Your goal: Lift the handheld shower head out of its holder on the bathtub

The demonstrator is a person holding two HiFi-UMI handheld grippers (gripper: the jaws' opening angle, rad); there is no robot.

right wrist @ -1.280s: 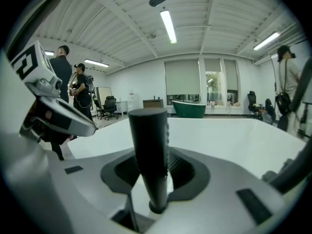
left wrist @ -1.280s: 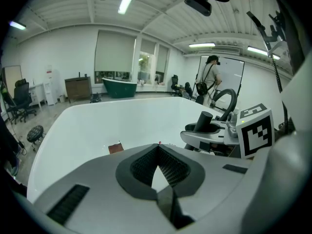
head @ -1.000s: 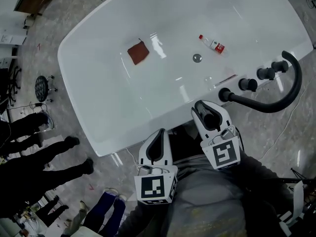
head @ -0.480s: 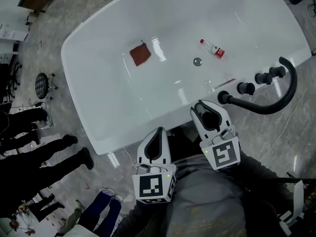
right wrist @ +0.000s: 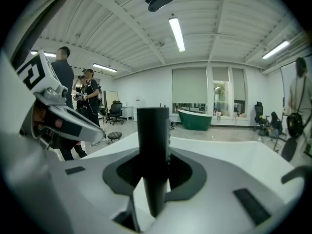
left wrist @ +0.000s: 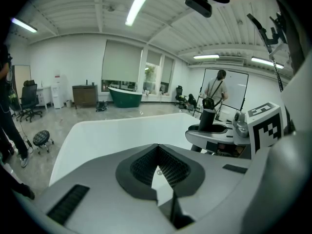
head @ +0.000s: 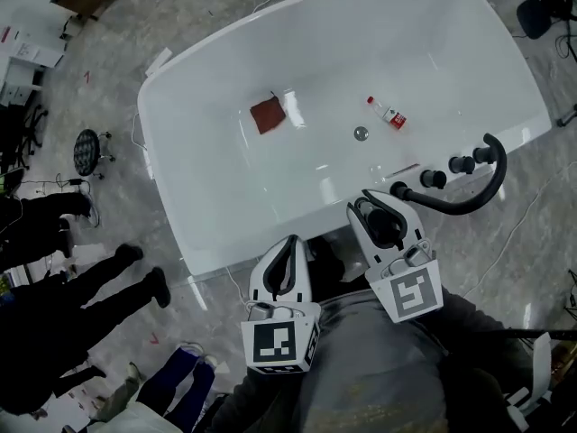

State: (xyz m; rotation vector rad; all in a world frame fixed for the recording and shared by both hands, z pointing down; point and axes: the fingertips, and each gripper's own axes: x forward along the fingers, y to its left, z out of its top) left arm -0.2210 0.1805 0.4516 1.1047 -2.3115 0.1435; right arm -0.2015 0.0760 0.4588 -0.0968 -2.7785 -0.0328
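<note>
The right gripper (right wrist: 155, 155) had its fingers clamped on the black shower head (right wrist: 153, 123), held upright by the bathtub (head: 225, 197) rim; the left gripper (left wrist: 157, 147) was empty, its fingers touching at the tips.

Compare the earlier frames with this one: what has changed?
Both grippers have risen along with the head camera, so the bathtub looks smaller below them. The right gripper keeps its grip on the black shower head, and the hose loop looks tighter. Unchanged: left gripper shut and empty; brown cloth and bottle in the bathtub.
</note>
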